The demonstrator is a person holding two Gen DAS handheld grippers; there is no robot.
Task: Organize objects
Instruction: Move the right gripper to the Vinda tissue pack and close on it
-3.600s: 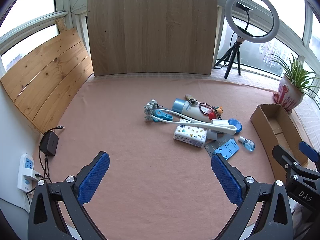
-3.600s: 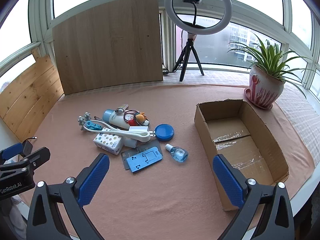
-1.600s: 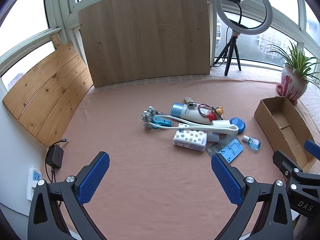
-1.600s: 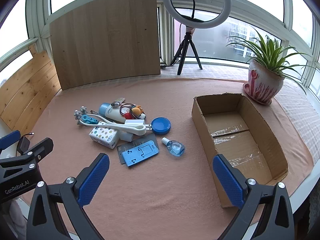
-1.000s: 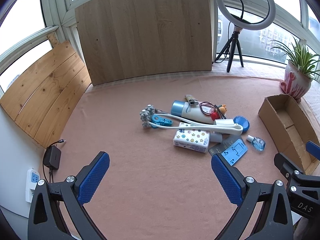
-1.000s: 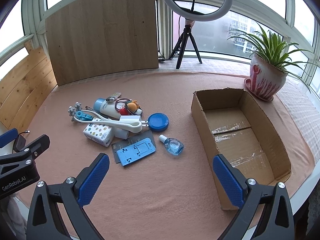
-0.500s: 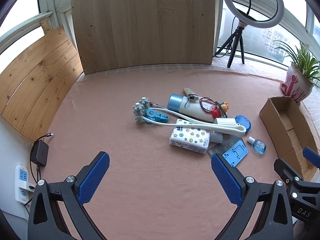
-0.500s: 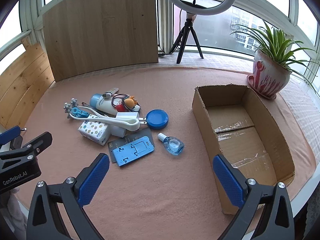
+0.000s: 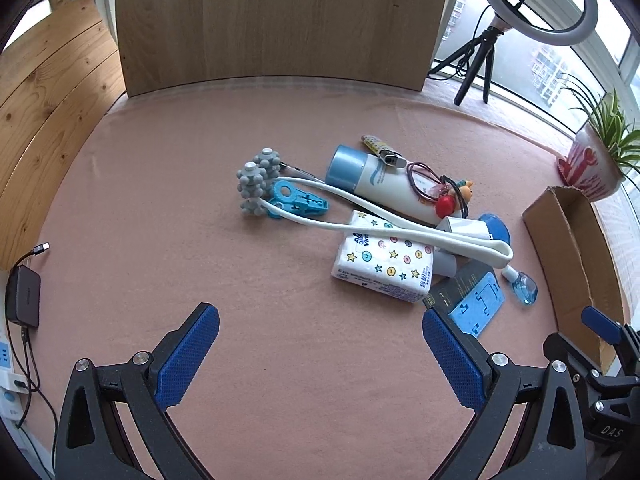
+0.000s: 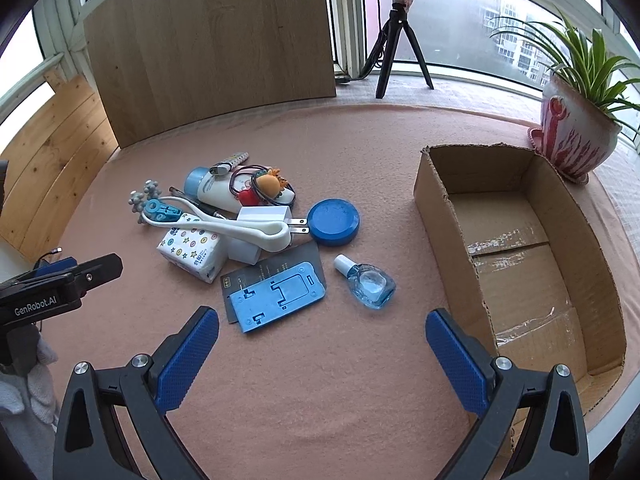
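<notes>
Fingers of both grippers spread wide, empty, above the pink surface (image 10: pixel 360 400). Right gripper (image 10: pixel 322 354) nearer the pile: blue phone stand (image 10: pixel 278 297) just ahead, long axis slanting up-right; small bottle (image 10: pixel 368 282) beside it. Cardboard box (image 10: pixel 436 216) lay to its right, nothing inside. Left gripper (image 9: pixel 320 354) faced the tissue pack (image 9: pixel 384 262), ahead-right.

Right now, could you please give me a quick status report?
Left gripper and right gripper open, empty. Pile untouched; box empty. Nothing in the way.
</notes>
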